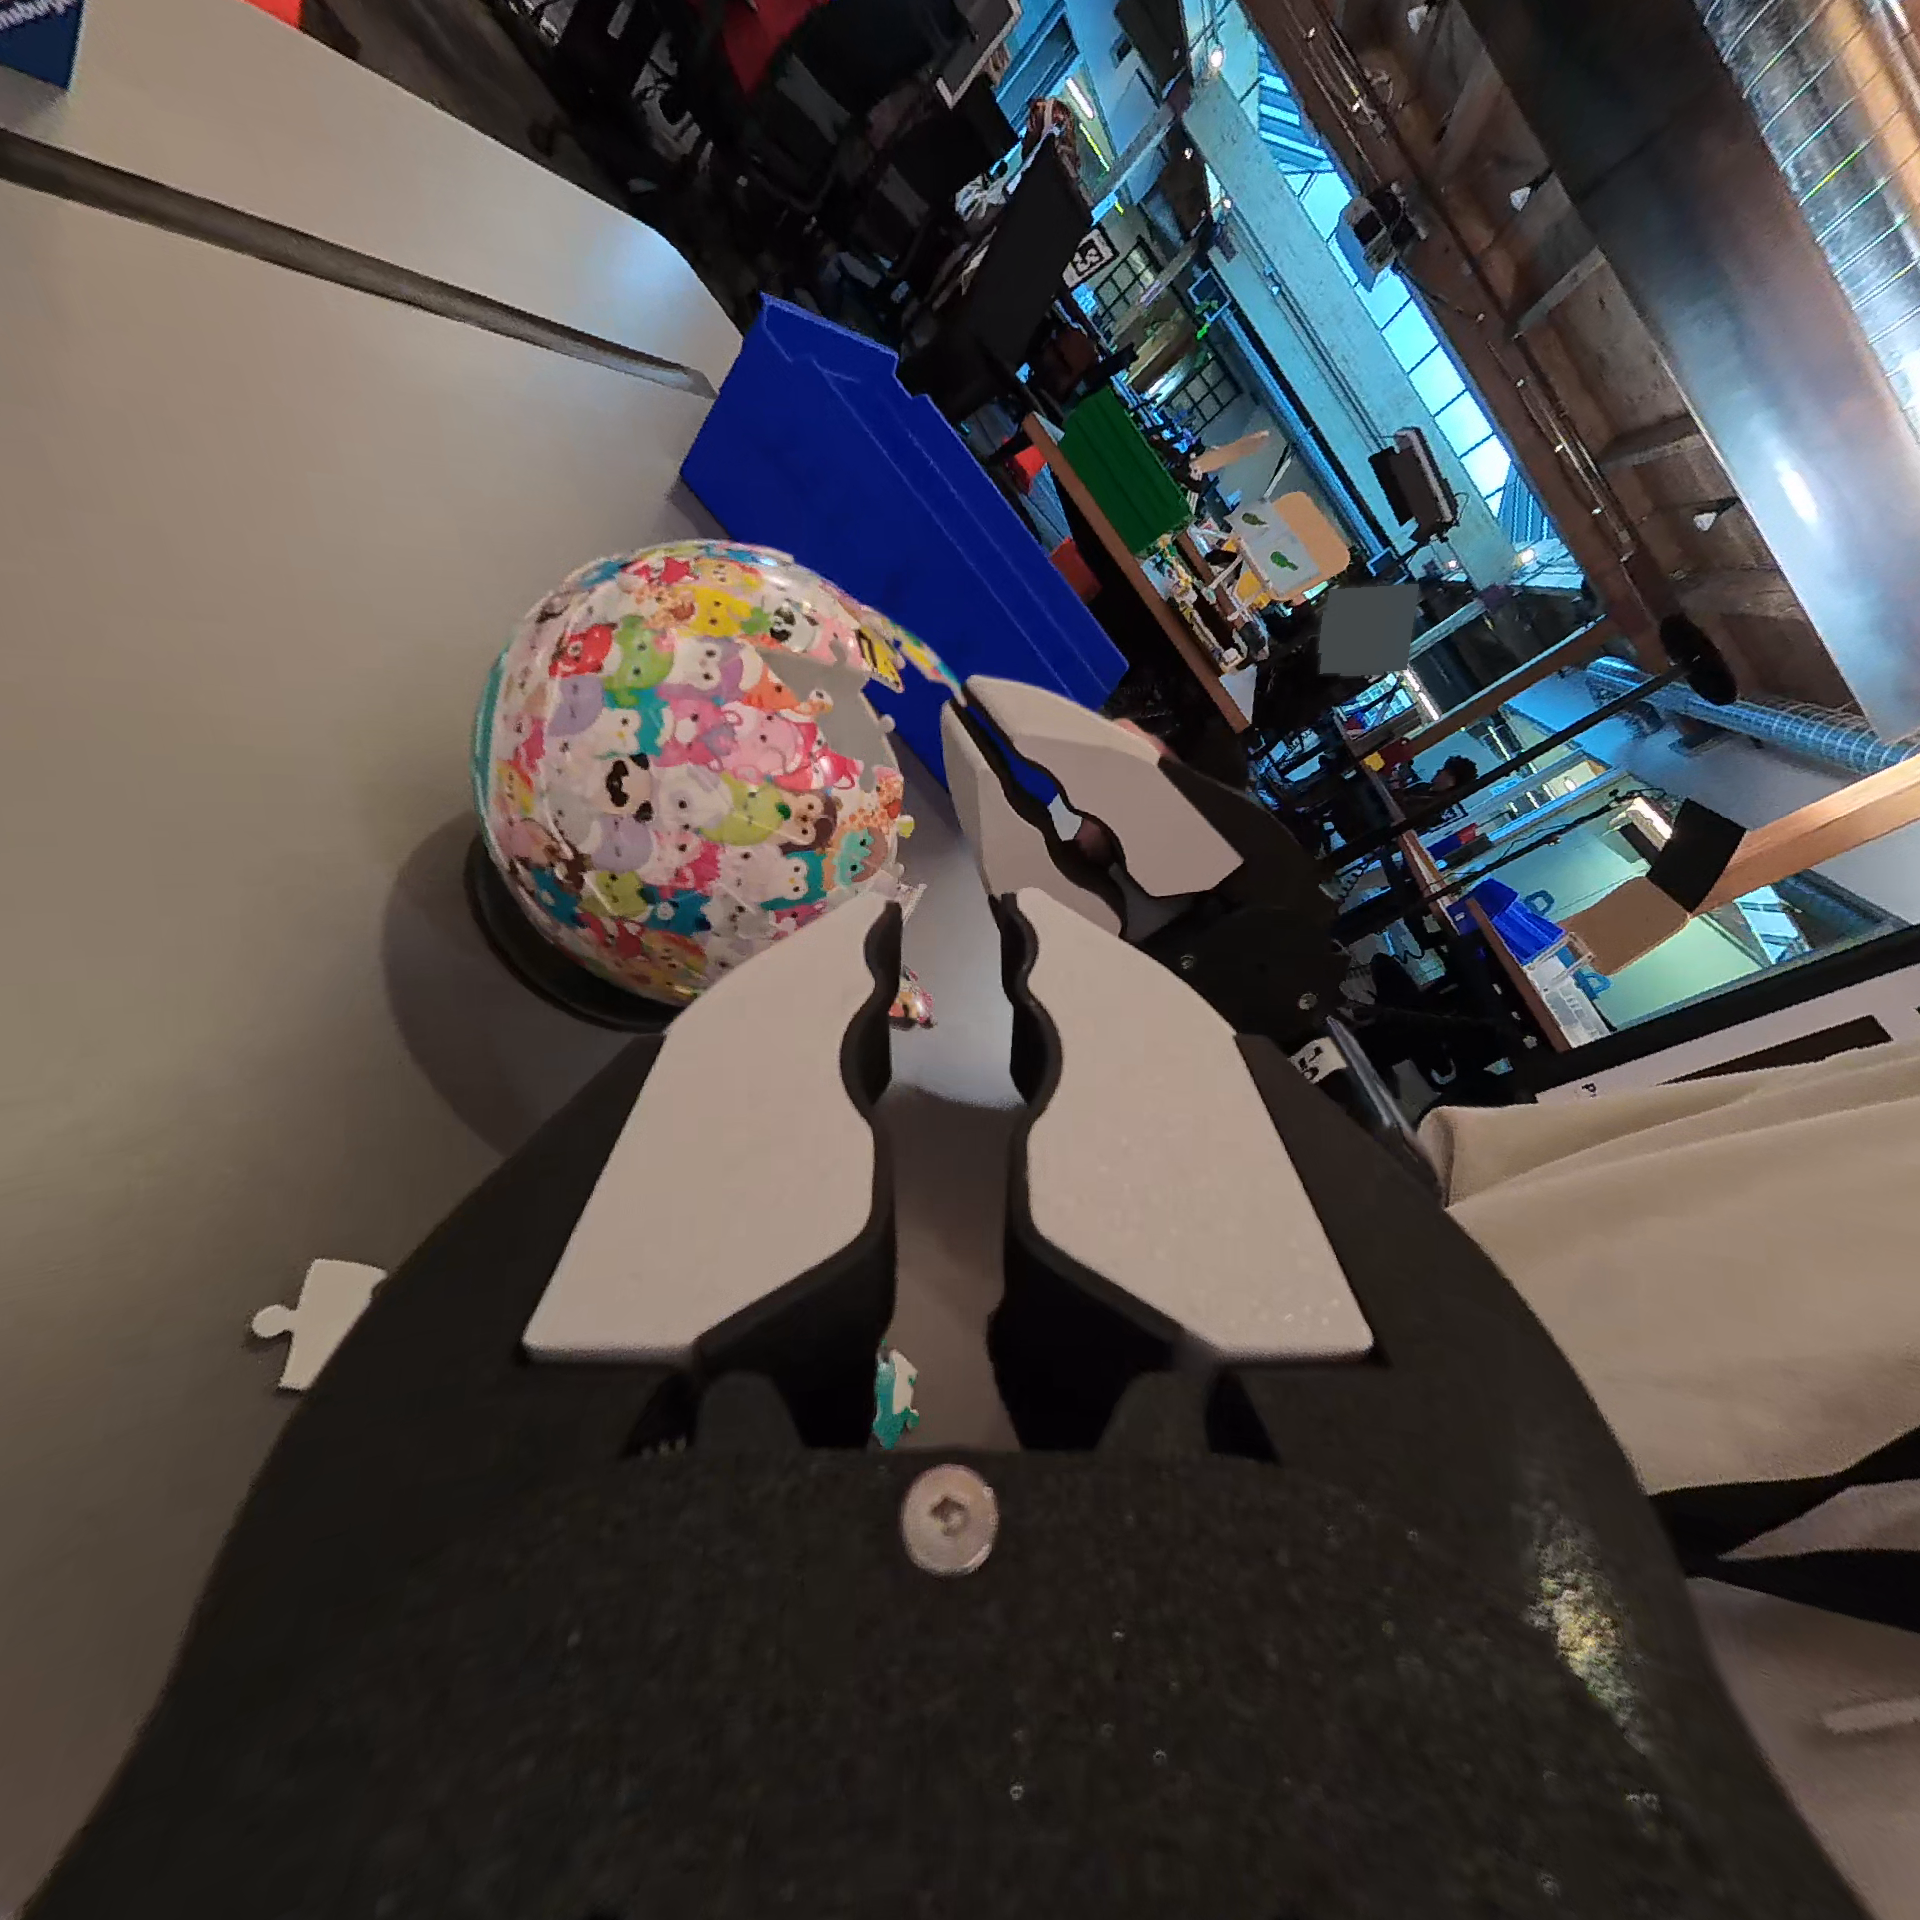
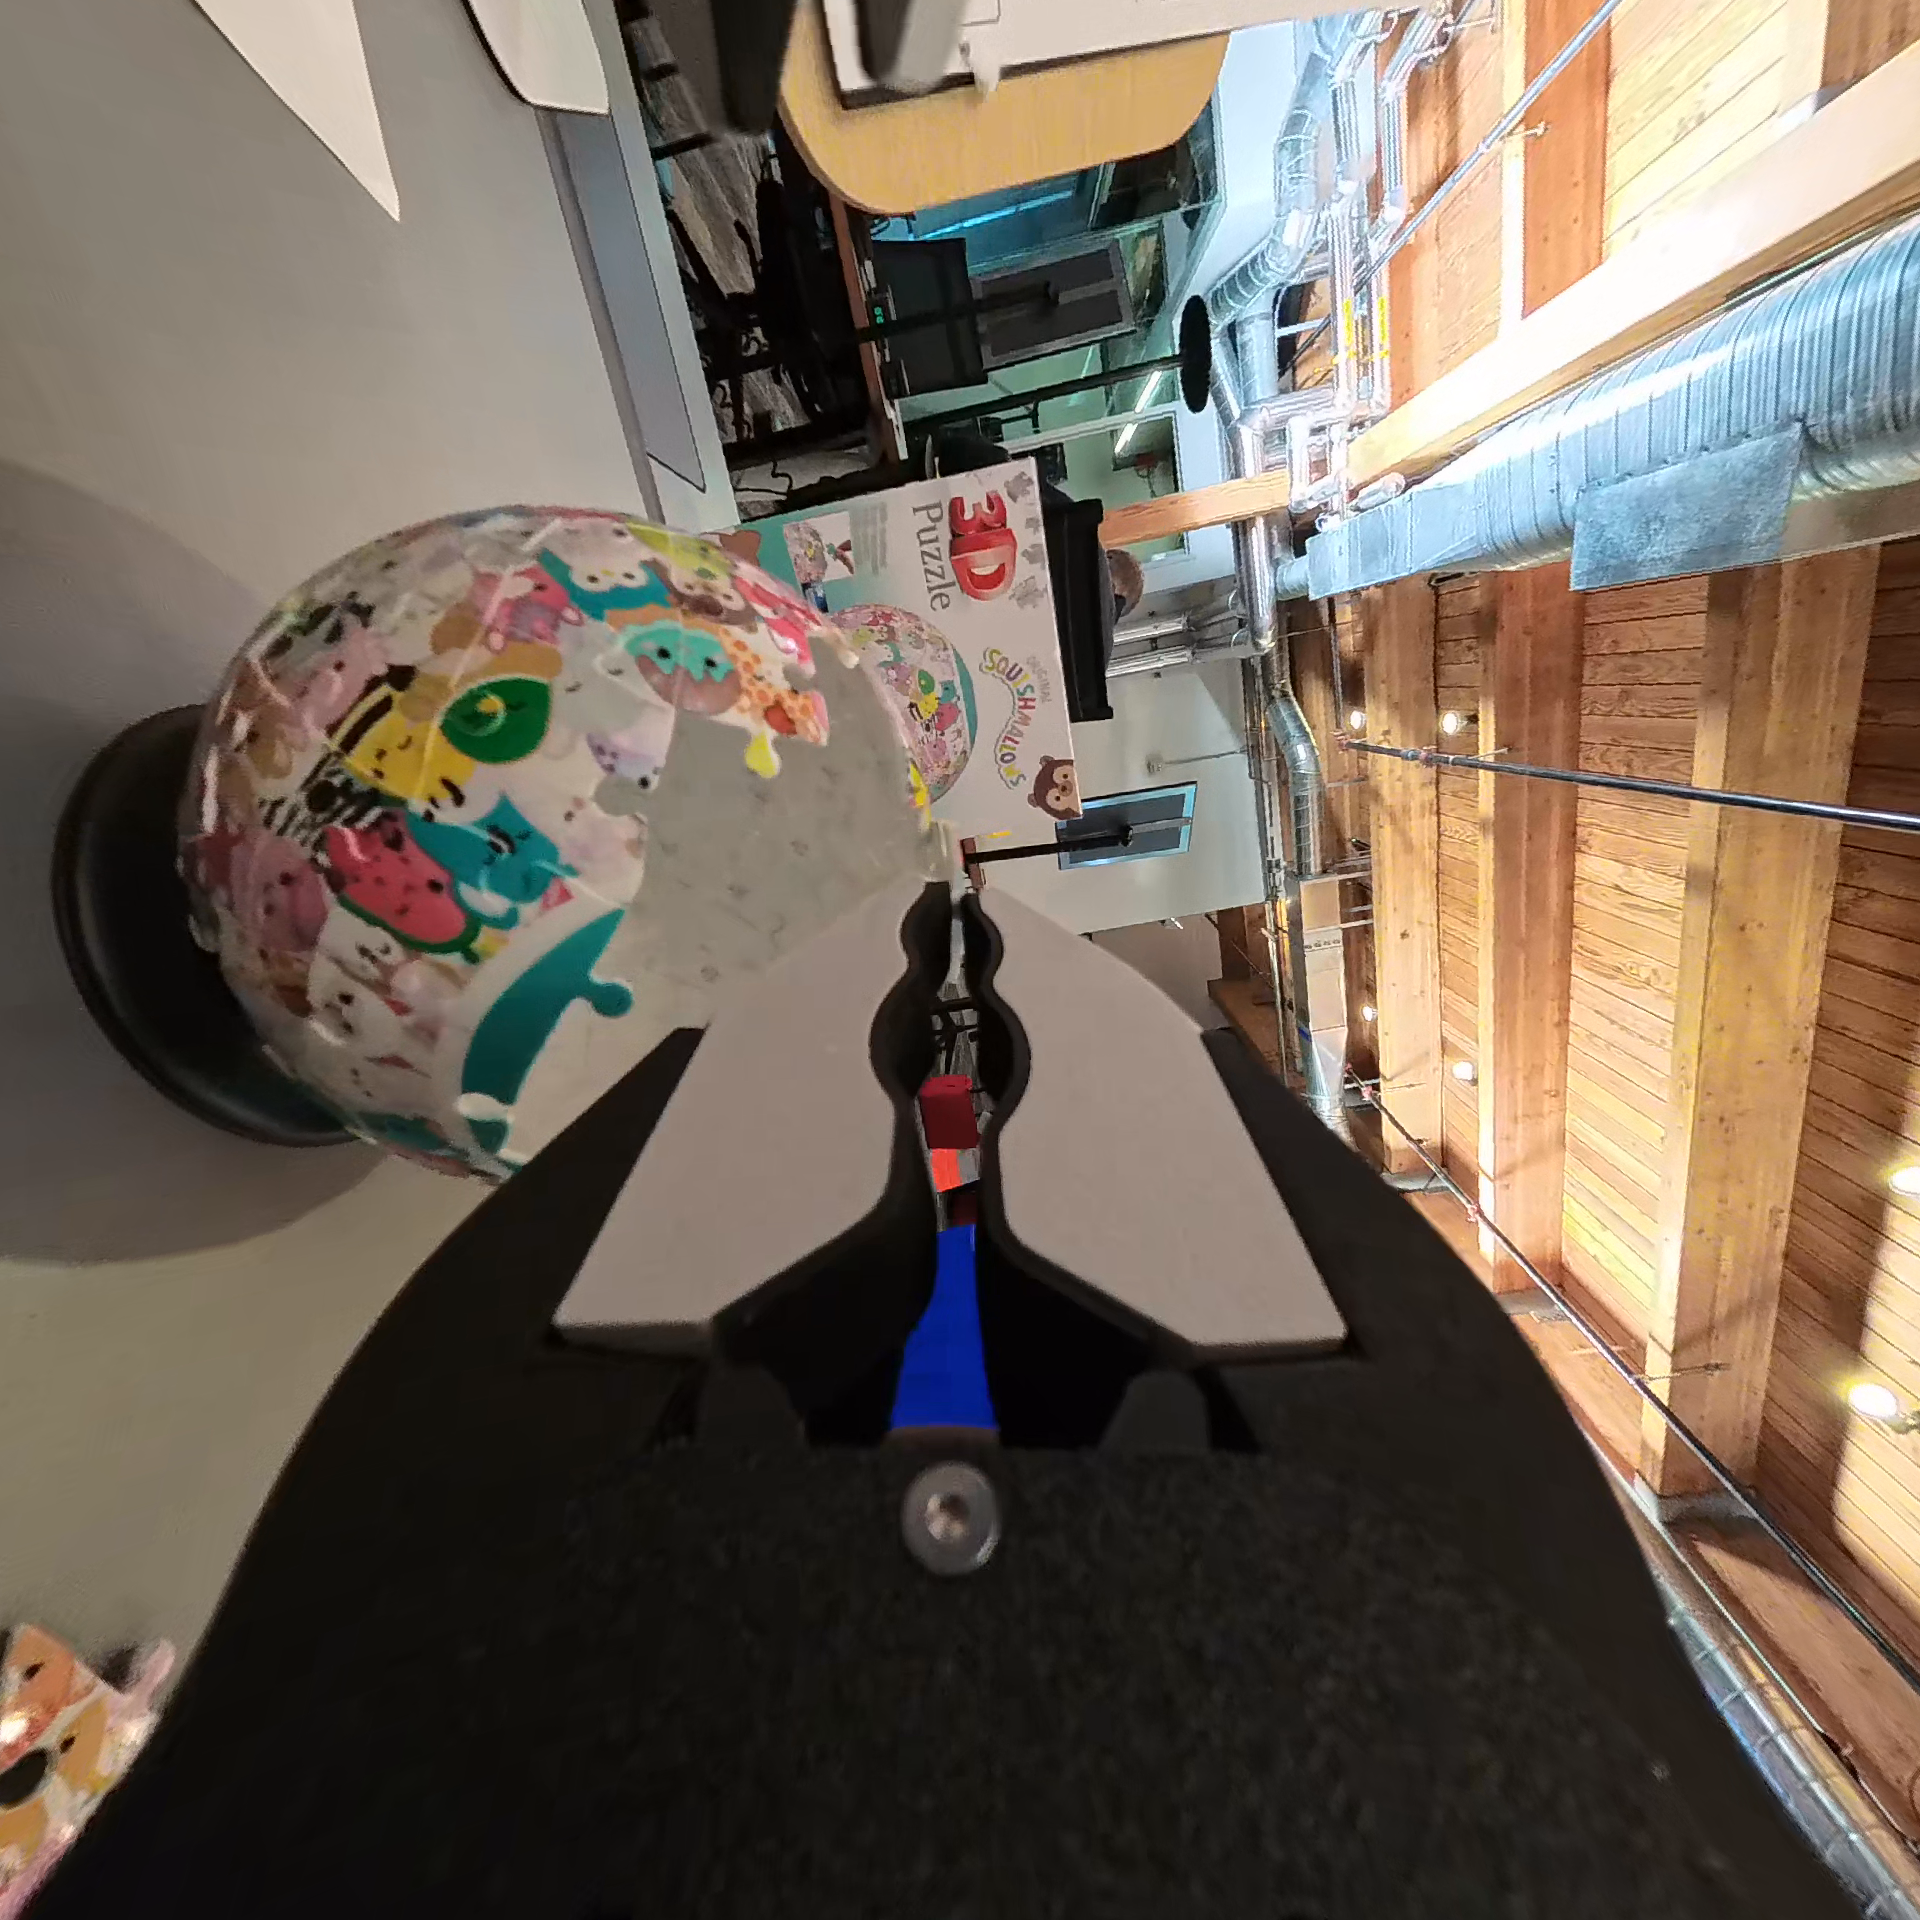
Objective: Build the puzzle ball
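One puzzle ball is seen on a black stand on the tabletop. Three loose pieces are counted. The left gripper is parted; the right gripper seems clenched on a thin piece.

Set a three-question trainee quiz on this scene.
1. True or false: the puzzle ball is complete.
2. What does the ball rest on? A) blue bin B) black stand C) puzzle box
3. Fill in: the left gripper has its jaws ____, with nothing between them.

Key: 1 false, since a grey gap shows near its top; 2 B; 3 open.
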Demonstrator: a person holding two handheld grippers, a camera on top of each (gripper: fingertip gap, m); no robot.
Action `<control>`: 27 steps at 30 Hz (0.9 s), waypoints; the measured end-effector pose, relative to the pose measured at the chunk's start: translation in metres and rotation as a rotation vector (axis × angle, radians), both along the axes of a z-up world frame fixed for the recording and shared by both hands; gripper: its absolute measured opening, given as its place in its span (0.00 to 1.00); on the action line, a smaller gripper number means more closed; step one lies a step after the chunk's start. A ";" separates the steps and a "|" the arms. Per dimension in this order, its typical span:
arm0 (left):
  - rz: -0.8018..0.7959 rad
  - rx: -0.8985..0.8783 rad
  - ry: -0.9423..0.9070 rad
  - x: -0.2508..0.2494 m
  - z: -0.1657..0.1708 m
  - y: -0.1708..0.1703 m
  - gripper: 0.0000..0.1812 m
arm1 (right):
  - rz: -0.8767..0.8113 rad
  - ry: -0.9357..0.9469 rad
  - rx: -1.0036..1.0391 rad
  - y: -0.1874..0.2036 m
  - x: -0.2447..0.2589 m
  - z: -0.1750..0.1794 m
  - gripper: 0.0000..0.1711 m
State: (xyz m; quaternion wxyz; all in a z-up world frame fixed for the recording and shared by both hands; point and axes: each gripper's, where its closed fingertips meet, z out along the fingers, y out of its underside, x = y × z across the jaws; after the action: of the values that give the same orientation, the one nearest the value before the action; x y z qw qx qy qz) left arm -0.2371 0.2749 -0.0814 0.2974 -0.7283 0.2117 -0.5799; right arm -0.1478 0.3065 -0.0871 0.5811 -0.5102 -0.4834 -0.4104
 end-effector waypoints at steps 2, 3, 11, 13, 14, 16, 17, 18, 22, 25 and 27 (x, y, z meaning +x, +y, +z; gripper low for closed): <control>-0.001 0.002 -0.001 0.000 0.001 0.000 0.10 | 0.002 -0.019 0.005 0.000 -0.001 -0.002 0.01; 0.000 0.001 -0.002 -0.001 0.001 -0.001 0.10 | 0.004 -0.030 0.010 0.001 -0.002 -0.003 0.01; 0.004 -0.014 -0.010 -0.001 -0.002 -0.005 0.10 | 0.005 -0.058 0.008 0.002 -0.006 -0.005 0.02; 0.007 -0.009 -0.010 -0.002 -0.001 -0.005 0.10 | 0.006 -0.061 0.010 0.003 -0.006 -0.005 0.01; 0.010 -0.006 -0.008 -0.003 -0.001 -0.005 0.10 | 0.007 -0.064 0.011 0.003 -0.006 -0.005 0.01; 0.012 -0.002 -0.005 -0.004 0.000 -0.004 0.10 | 0.010 -0.075 0.013 0.003 -0.006 -0.006 0.01; 0.013 -0.002 -0.005 -0.005 0.000 -0.004 0.10 | 0.013 -0.086 0.019 0.003 -0.007 -0.006 0.01; 0.013 -0.001 -0.007 -0.005 0.001 -0.004 0.10 | 0.014 -0.097 0.027 0.003 -0.007 -0.006 0.01; 0.016 0.002 -0.006 -0.006 0.001 -0.004 0.10 | 0.019 -0.109 0.030 0.003 -0.008 -0.009 0.02; 0.015 0.003 0.000 -0.005 0.000 -0.004 0.10 | 0.020 -0.112 0.031 0.002 -0.007 -0.007 0.01; 0.011 0.004 0.008 -0.004 -0.002 -0.004 0.10 | 0.020 -0.117 0.037 0.002 -0.006 -0.006 0.01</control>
State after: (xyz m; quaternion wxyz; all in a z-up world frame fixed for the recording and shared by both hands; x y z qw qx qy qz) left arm -0.2410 0.2711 -0.0832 0.3013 -0.7312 0.2101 -0.5748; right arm -0.1536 0.3084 -0.0933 0.5653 -0.4693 -0.5141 -0.4426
